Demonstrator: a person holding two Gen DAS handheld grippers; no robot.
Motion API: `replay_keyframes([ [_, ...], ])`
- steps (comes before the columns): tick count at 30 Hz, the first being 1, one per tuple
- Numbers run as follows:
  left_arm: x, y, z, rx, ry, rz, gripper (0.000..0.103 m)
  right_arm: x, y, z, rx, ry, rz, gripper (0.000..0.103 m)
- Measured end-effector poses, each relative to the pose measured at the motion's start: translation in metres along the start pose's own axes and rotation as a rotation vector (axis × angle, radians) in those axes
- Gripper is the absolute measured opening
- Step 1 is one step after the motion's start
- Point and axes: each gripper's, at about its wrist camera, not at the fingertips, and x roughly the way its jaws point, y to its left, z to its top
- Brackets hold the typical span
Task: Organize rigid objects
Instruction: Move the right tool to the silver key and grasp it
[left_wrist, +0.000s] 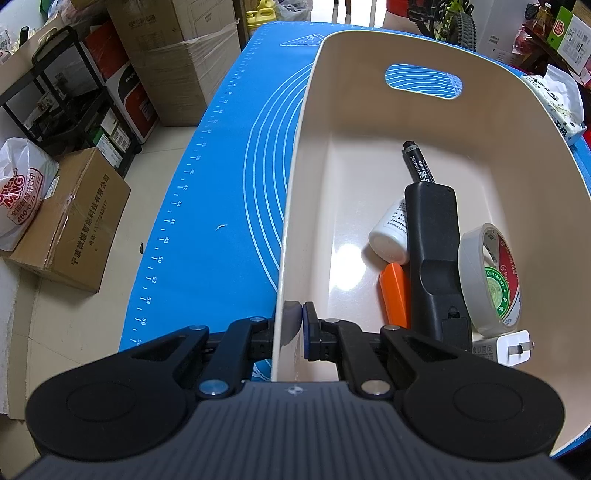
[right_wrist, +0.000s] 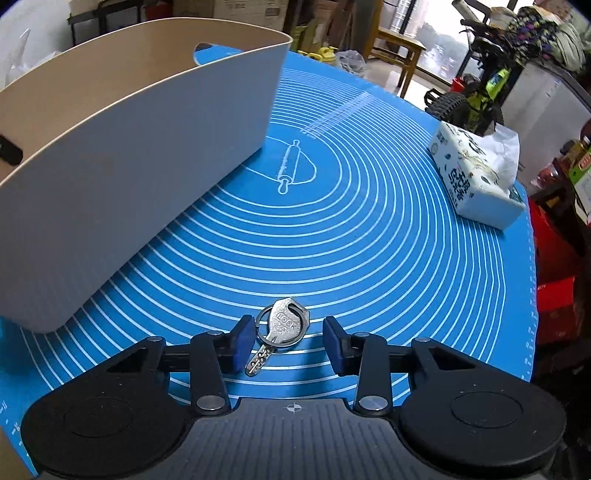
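Metal key (right_wrist: 284, 326) lies on the blue mat (right_wrist: 369, 240) between the right gripper's (right_wrist: 288, 341) open jaws, not yet pinched; left gripper (left_wrist: 297, 325) clamps the bin (left_wrist: 295, 184) rim; next: close, lift, drop inside

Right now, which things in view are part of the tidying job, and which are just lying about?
Part of the job:
- beige bin, its wall clamped by the left gripper
- key on the mat, between the right gripper's open pads
- already binned: marker, remote, white bottle, tape roll, orange piece, charger plug

Lying about:
- tissue pack
- blue mat
- cardboard box on the floor
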Motion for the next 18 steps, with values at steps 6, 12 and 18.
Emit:
replay_keyframes([
  [6,0.0,-0.001,0.0,0.001,-0.001,0.004,0.01,-0.001,0.001,-0.001,-0.029,-0.023,-0.025,0.05],
  [12,0.0,-0.001,0.0,0.001,-0.001,0.004,0.01,-0.002,0.002,0.005,-0.048,-0.066,-0.043,0.049],
  [18,0.0,-0.001,0.0,0.001,-0.001,0.003,0.01,0.001,-0.005,0.014,-0.026,-0.095,-0.048,0.048],
])
